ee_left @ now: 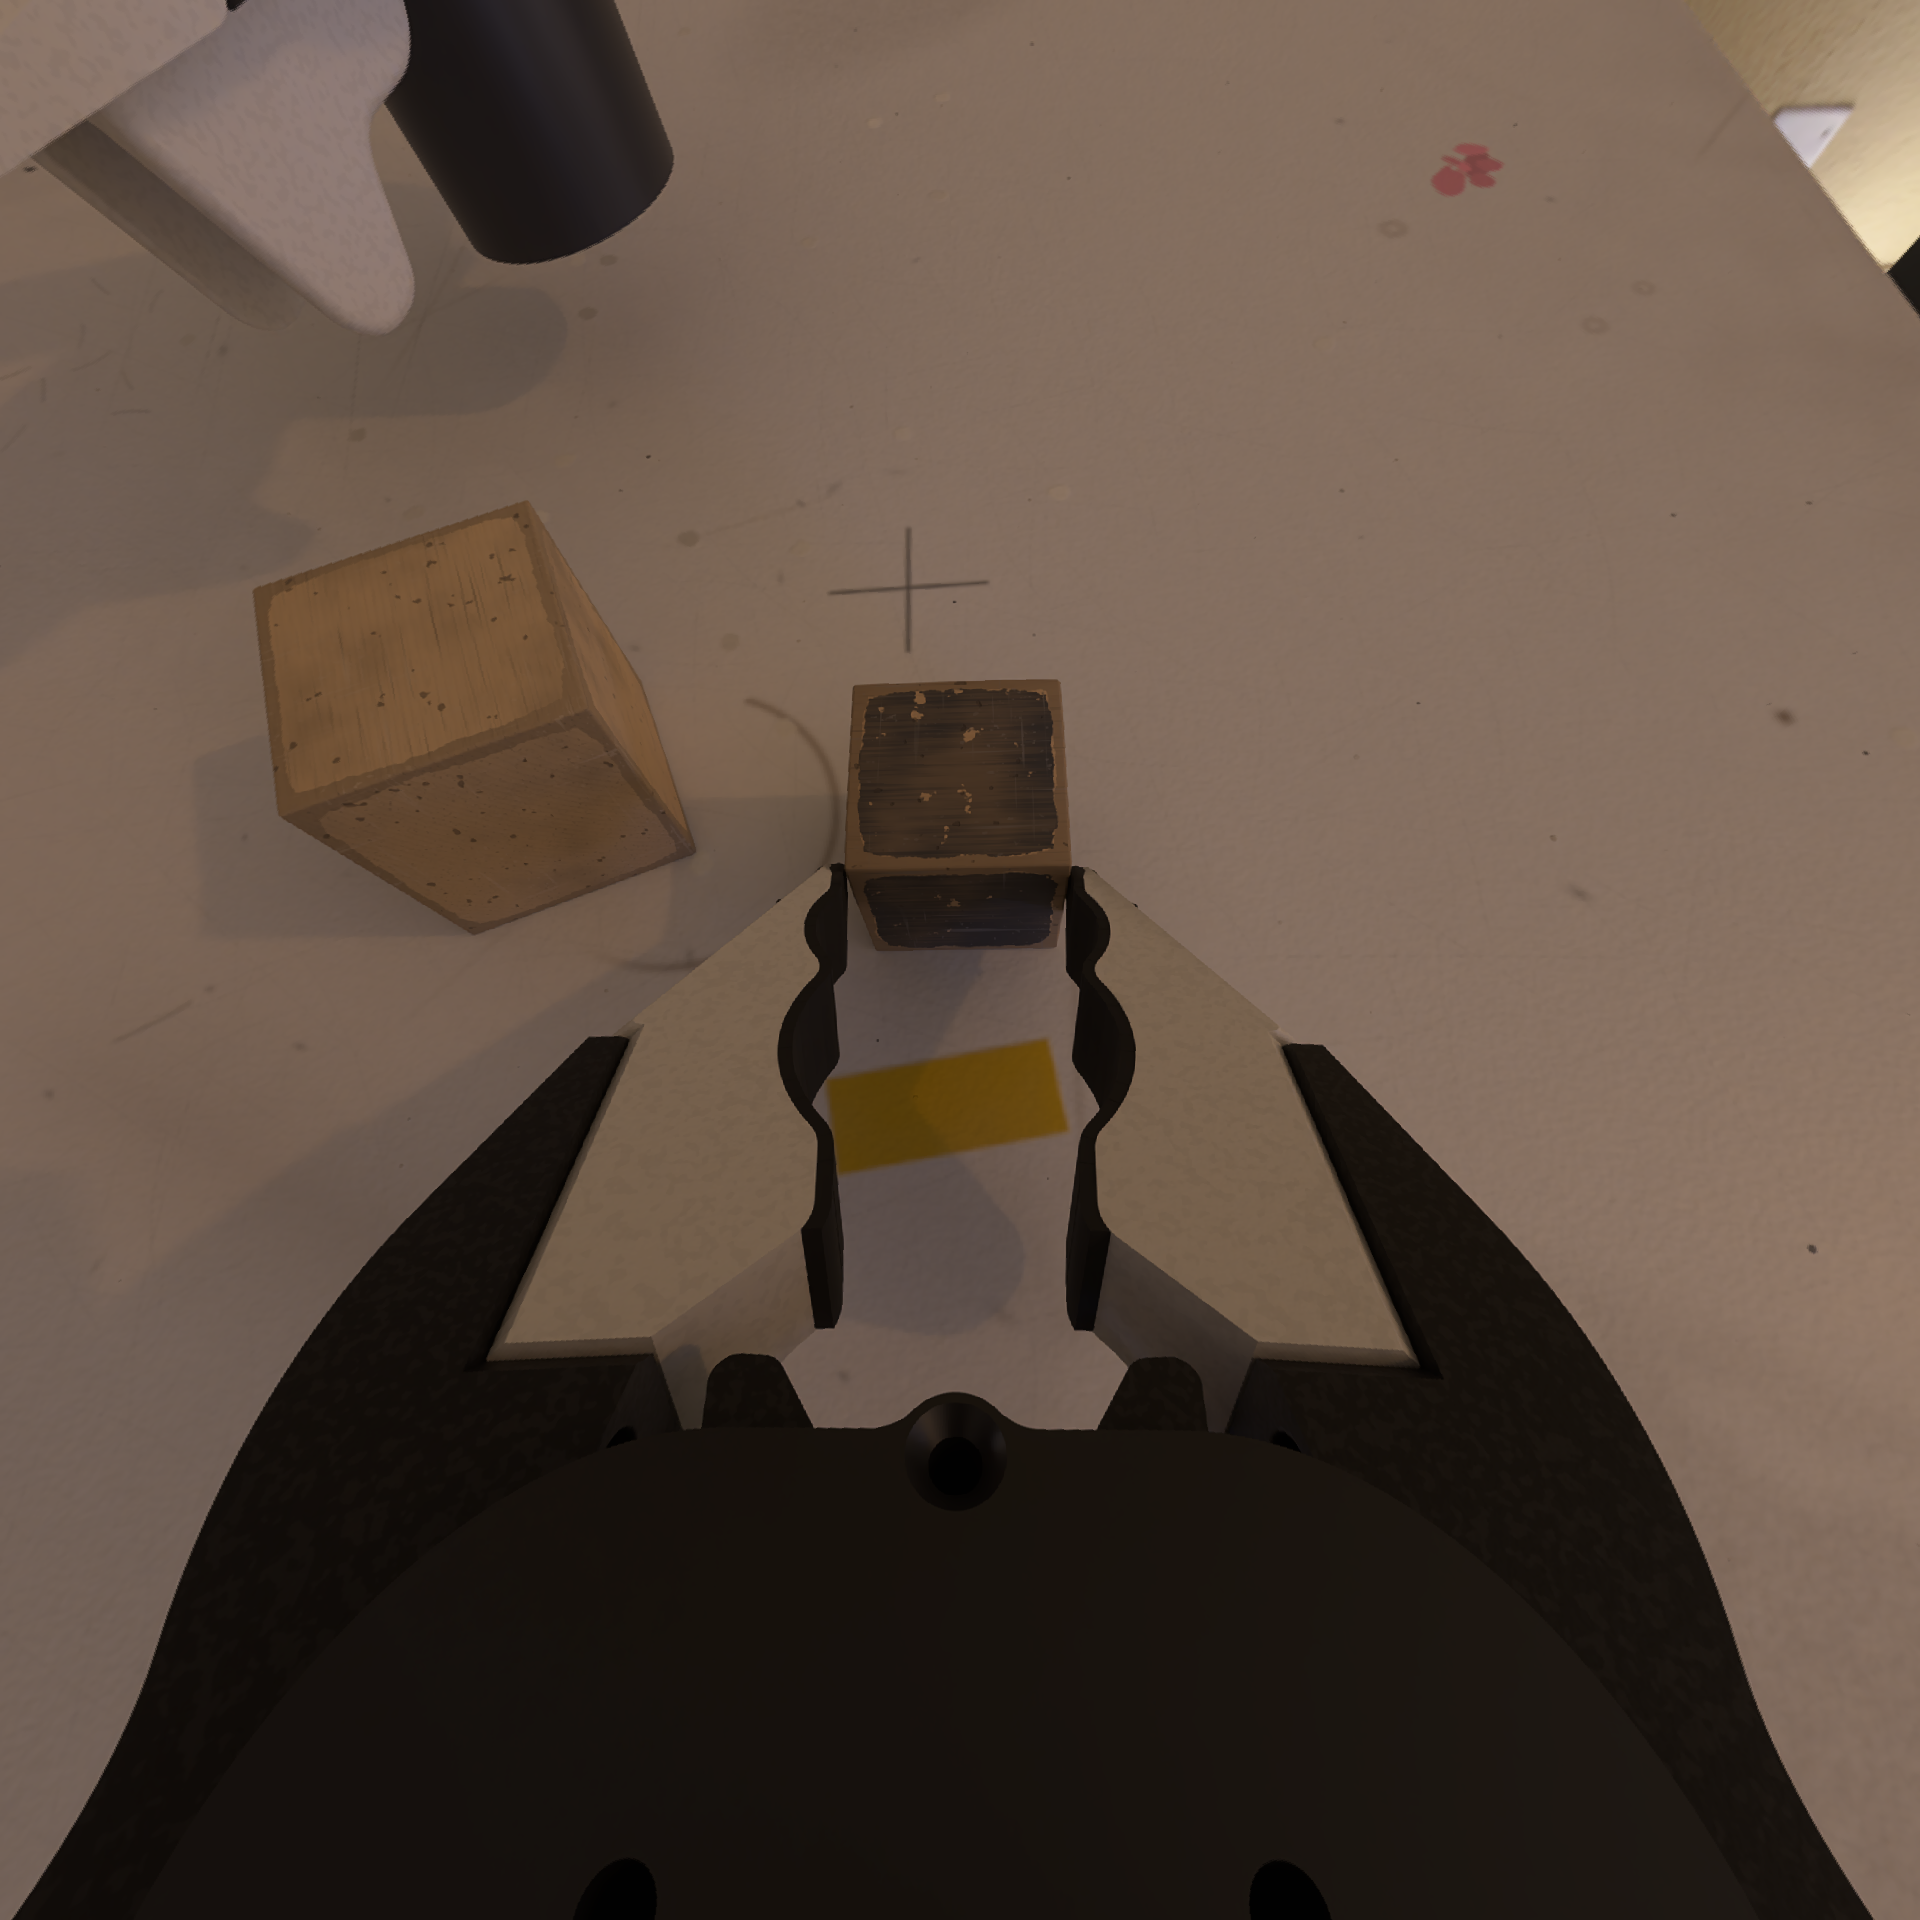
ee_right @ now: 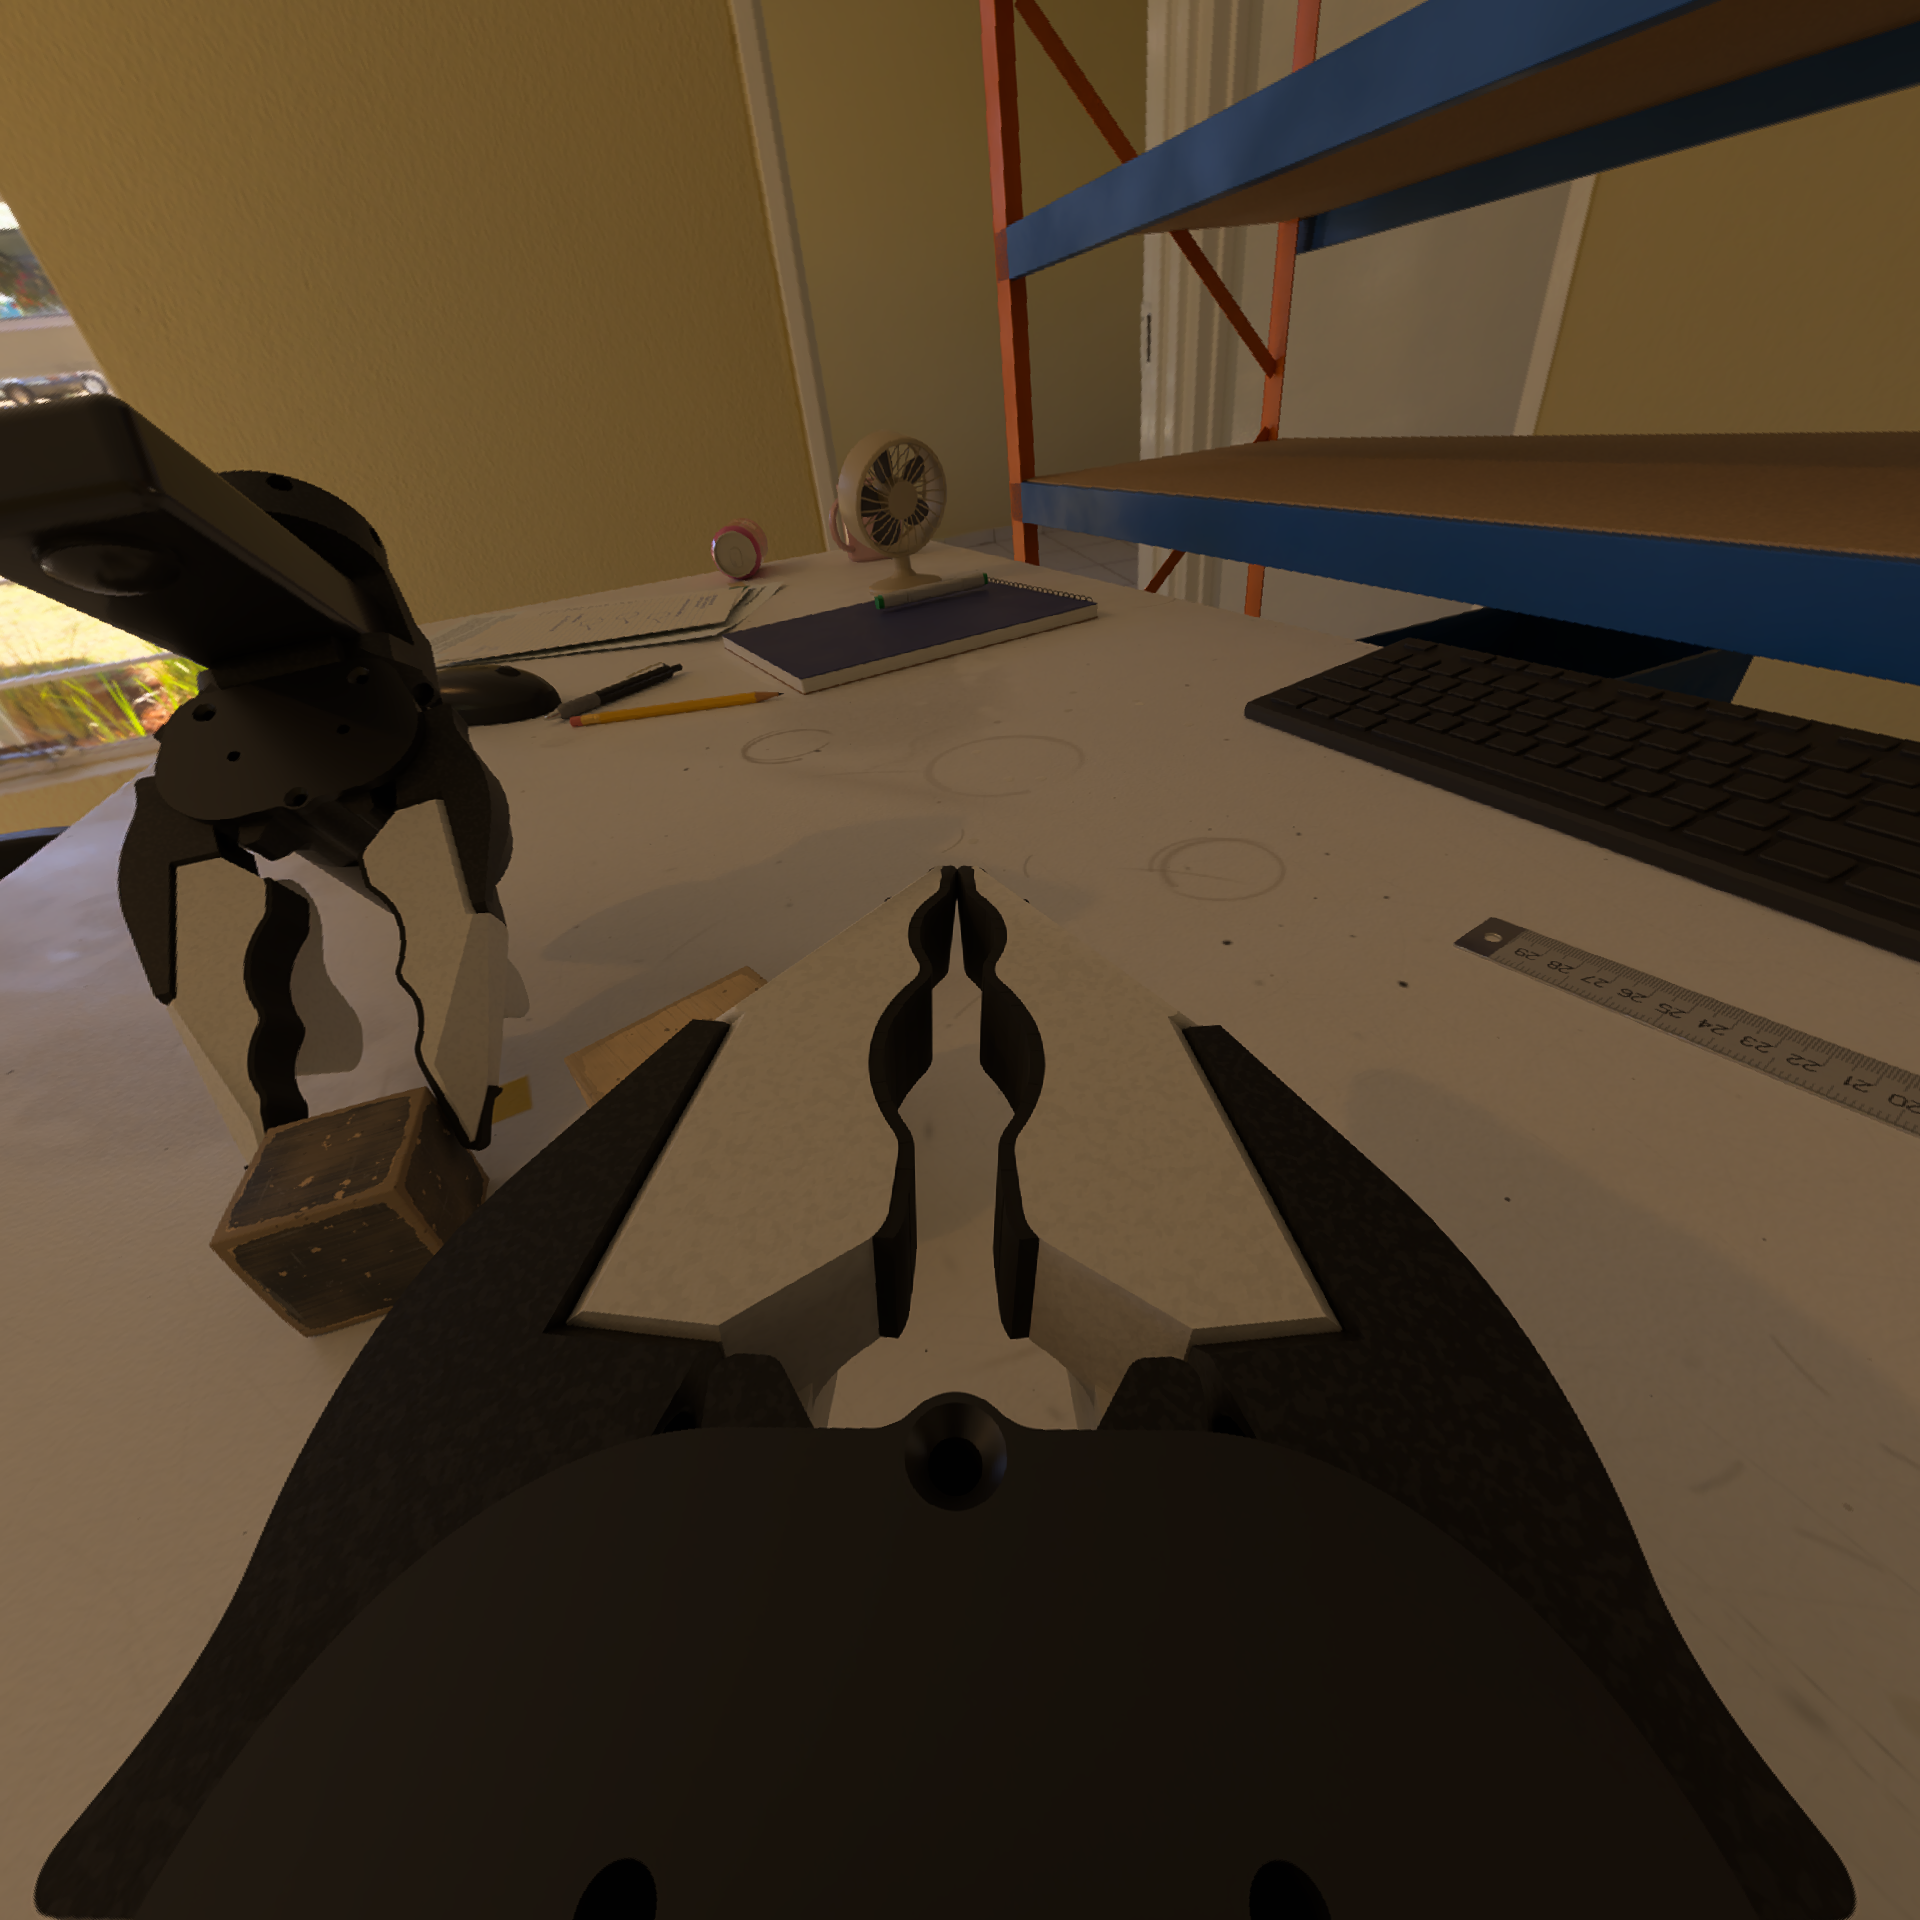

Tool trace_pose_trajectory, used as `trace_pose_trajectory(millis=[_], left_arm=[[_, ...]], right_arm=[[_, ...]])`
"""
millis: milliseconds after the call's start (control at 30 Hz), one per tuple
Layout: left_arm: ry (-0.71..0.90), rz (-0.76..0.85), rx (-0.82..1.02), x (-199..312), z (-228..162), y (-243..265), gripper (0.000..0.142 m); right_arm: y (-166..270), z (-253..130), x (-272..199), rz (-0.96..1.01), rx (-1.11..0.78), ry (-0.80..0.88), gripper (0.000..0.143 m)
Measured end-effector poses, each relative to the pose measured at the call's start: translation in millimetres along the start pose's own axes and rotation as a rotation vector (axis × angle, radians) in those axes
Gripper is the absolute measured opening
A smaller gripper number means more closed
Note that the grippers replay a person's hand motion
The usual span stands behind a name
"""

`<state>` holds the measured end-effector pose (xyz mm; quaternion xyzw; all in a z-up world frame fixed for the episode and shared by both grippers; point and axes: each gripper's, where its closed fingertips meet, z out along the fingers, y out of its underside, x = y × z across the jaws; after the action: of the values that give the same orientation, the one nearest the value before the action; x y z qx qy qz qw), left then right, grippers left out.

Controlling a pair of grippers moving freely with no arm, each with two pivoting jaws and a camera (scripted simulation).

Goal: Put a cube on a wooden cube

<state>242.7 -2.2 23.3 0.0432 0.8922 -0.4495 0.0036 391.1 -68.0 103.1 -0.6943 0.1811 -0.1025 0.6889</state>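
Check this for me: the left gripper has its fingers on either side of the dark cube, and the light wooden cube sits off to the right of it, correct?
Not quite. In the left wrist view the left gripper does have its fingers at either side of the dark cube, but the light wooden cube sits to the left of it, not the right. Both cubes rest on the table.
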Motion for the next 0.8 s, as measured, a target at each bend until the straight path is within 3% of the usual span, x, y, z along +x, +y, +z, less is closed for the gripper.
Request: trace_pose_trajectory(millis=[100, 200, 300, 433, 667, 800], left_arm=[[0.023, -0.012, 0.029, 1, -3, -4, 0.042], [-0.010, -0.024, 0.251, -5, -19, -31, 0.042], [-0.181, -0.078, 0.425, -34, -40, -55, 0.042], [-0.499, -0.168, 0.281, -83, -46, -52, 0.042], [-0.396, -0.172, 0.087, -99, -22, -52, 0.042], [-0.351, -0.218, 0.079, -96, -21, -54, 0.042]], right_arm=[[-1, -1, 0, 0.001, 0.006, 0.000, 0.000], [-1, -1, 1, 0.005, 0.007, -0.001, 0.000], [0, 0, 1, 0.010, 0.001, -0.002, 0.000], [0, 2, 1, 0.019, 0.002, -0.016, 0.000], [0, 5, 4, 0.041, -0.001, -0.024, 0.000], [0, 7, 4, 0.045, -0.004, -0.031, 0.000]])
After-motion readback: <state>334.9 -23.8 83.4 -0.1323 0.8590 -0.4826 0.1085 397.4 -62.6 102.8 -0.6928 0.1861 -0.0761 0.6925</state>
